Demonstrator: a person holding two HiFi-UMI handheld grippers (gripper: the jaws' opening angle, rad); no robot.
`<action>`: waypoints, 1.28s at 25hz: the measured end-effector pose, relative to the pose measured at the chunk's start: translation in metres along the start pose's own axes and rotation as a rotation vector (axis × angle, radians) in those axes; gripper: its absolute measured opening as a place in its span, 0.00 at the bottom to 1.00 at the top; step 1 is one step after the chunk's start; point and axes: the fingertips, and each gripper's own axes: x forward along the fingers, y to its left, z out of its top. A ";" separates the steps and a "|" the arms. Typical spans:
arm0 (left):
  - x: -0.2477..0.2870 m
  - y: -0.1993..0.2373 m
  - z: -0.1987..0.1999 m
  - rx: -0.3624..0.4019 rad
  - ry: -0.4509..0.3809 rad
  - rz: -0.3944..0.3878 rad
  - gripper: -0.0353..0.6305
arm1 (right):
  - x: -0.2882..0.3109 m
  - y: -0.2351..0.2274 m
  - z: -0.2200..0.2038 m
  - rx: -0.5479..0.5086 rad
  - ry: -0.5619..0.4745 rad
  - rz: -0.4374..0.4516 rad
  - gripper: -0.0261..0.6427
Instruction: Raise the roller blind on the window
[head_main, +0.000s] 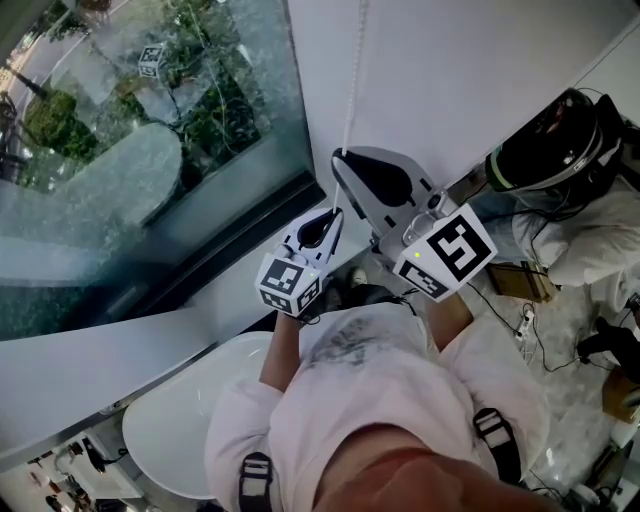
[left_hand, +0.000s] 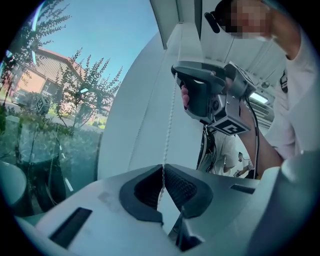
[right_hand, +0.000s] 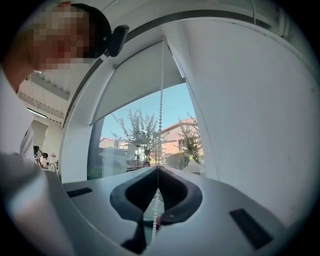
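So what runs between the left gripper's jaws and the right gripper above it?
Only a taut stretch of the bead chain, running from the left gripper up to the right gripper; the left gripper view shows it.

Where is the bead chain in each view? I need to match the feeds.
Head view: the bead chain hangs at top centre, ending at the right gripper.
Left gripper view: the chain runs down the centre into the shut left gripper.
Right gripper view: the chain hangs vertically down the middle, pinched in the jaws.
Shared landmark: the window, left of the chain in every view.
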 end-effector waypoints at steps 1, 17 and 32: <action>0.000 0.000 0.000 0.001 0.000 0.000 0.07 | -0.001 0.000 -0.001 0.000 -0.002 -0.003 0.13; 0.002 0.016 -0.071 -0.027 0.089 0.018 0.07 | 0.003 0.003 -0.072 -0.054 0.091 -0.056 0.13; -0.002 0.028 -0.153 -0.084 0.216 0.044 0.07 | -0.004 0.012 -0.153 -0.009 0.212 -0.081 0.13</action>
